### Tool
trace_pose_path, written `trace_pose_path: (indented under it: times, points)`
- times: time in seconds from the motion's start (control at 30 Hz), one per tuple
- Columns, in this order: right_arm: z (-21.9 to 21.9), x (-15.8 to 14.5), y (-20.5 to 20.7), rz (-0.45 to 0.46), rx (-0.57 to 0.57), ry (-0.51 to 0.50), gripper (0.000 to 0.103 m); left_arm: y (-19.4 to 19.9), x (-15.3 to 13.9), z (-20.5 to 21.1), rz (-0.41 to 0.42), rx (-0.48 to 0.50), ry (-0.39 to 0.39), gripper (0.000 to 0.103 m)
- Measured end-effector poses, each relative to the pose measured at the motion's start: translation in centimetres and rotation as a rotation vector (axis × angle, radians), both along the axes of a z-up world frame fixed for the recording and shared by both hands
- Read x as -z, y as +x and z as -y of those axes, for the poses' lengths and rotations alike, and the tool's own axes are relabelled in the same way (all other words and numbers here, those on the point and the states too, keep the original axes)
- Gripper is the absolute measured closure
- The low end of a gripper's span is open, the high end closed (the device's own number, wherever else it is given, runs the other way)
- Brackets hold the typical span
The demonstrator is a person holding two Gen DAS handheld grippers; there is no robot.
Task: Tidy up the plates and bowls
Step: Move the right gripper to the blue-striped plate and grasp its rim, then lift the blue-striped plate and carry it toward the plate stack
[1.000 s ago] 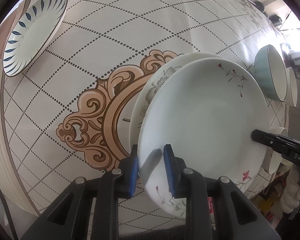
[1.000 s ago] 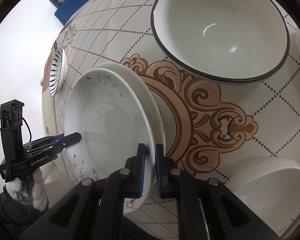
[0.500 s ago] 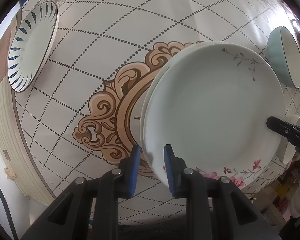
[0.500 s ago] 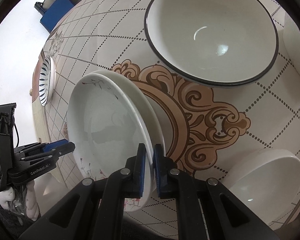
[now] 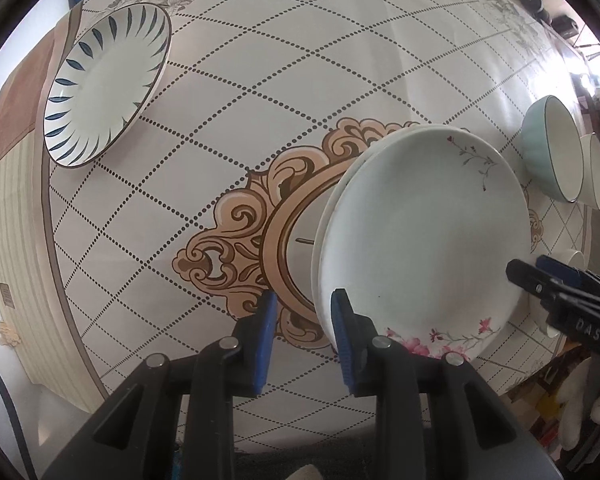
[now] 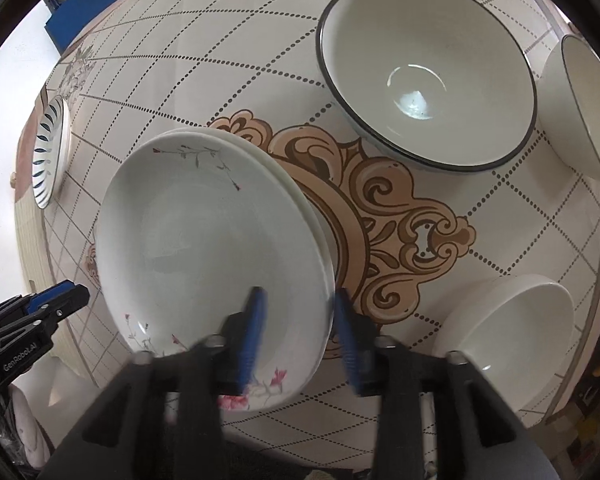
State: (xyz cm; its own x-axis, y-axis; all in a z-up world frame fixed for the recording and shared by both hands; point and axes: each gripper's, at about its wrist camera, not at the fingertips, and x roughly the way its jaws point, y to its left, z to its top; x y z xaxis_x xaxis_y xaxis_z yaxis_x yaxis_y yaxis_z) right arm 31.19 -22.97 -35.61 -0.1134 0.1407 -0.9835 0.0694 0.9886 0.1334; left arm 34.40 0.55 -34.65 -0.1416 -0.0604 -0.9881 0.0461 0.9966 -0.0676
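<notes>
Plates with pink flower sprigs [image 5: 424, 236] lay stacked, one on another, on the patterned tabletop [image 5: 228, 92], over its ornate tan medallion [image 5: 236, 248].

Seen along the left gripper [image 5: 304, 338], a blue-leaf-rimmed plate [image 5: 108, 84] sat far off to the upper left of the jaws, well apart from everything else. The left jaws stood wide with nothing between them: the left pad hung over the medallion, and the right pad [image 5: 342, 336] was just at the near rim of the floral stack, though contact could not be made out. Beyond the stack to the upper right, a pale teal bowl [image 5: 548, 152] stood beside a white bowl [image 5: 594, 172]. At the right edge, the black tip of the other tool reached toward the stack's far rim.

Seen along the right gripper [image 6: 300, 334], the left tool's blue-tipped fingers [image 6: 56, 296] showed at the far left, close to the floral plates' [image 6: 204, 248] rim but apart from it. The right jaws were spread wide and blurred, straddling the stack's near edge: the left pad [image 6: 252, 332] lay over the top plate's face and the right pad outside the rim, neither visibly pressing it. Above the jaws to the right sat a large dark-rimmed bowl [image 6: 428, 92], with another bowl [image 6: 580, 108] at the far right edge, and a small white bowl [image 6: 512, 324] lay just right of the right jaw.
</notes>
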Motion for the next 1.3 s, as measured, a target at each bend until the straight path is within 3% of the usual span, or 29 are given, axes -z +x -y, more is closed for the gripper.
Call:
trace_pose_path:
  times: [0.03, 0.2, 0.33, 0.4, 0.57, 0.77, 0.9, 0.97, 1.07, 1.1, 1.13, 1.2, 1.3]
  points:
    - [-0.4, -0.4, 0.0, 0.016, -0.018, -0.019, 0.006, -0.1, -0.3, -0.2, 0.01, -0.003, -0.005, 0.077]
    - [-2.3, -2.6, 0.7, 0.067, -0.082, -0.073, 0.006, -0.7, -2.4, -1.3, 0.082, 0.003, -0.025, 0.074]
    - [-4.8, -4.9, 3.1, 0.125, -0.093, 0.019, 0.006, 0.3, -3.9, -4.2, 0.122, -0.059, -0.1, 0.064]
    - [-6.5, -5.7, 5.2, 0.157, -0.094, 0.085, 0.006, 1.0, -4.0, -6.5, 0.132, -0.111, -0.127, 0.053]
    - [-13.8, -6.6, 11.7, 0.198, -0.152, 0.195, 0.006, 2.8, -3.4, -13.2, 0.163, -0.25, -0.116, 0.052]
    - [-23.7, -4.6, 19.3, 0.18, -0.232, 0.261, 0.006, 6.5, -0.8, -24.1, 0.166, -0.426, -0.066, 0.052]
    - [-28.7, -1.0, 22.8, 0.146, -0.246, 0.308, 0.006, 9.2, 2.5, -29.6, 0.136, -0.497, -0.094, 0.053]
    - [-30.2, 0.9, 24.1, 0.107, -0.241, 0.341, 0.01, 10.4, 4.0, -31.1, 0.12, -0.498, -0.122, 0.054]
    - [-31.3, 3.6, 25.1, 0.043, -0.213, 0.356, 0.025, 11.8, 5.9, -31.9, 0.095, -0.479, -0.144, 0.055]
    - [-31.4, 4.3, 25.2, 0.029, -0.205, 0.353, 0.034, 12.0, 6.2, -31.9, 0.093, -0.47, -0.151, 0.056]
    - [-31.5, 5.0, 25.2, 0.01, -0.197, 0.356, 0.043, 12.3, 6.5, -31.8, 0.092, -0.459, -0.157, 0.059]
    - [-31.5, 5.2, 25.3, 0.014, -0.184, 0.366, 0.047, 12.6, 6.5, -31.3, 0.102, -0.427, -0.158, 0.063]
    - [-31.4, 5.9, 25.3, -0.021, -0.166, 0.392, 0.069, 12.9, 6.3, -30.2, 0.111, -0.383, -0.175, 0.076]
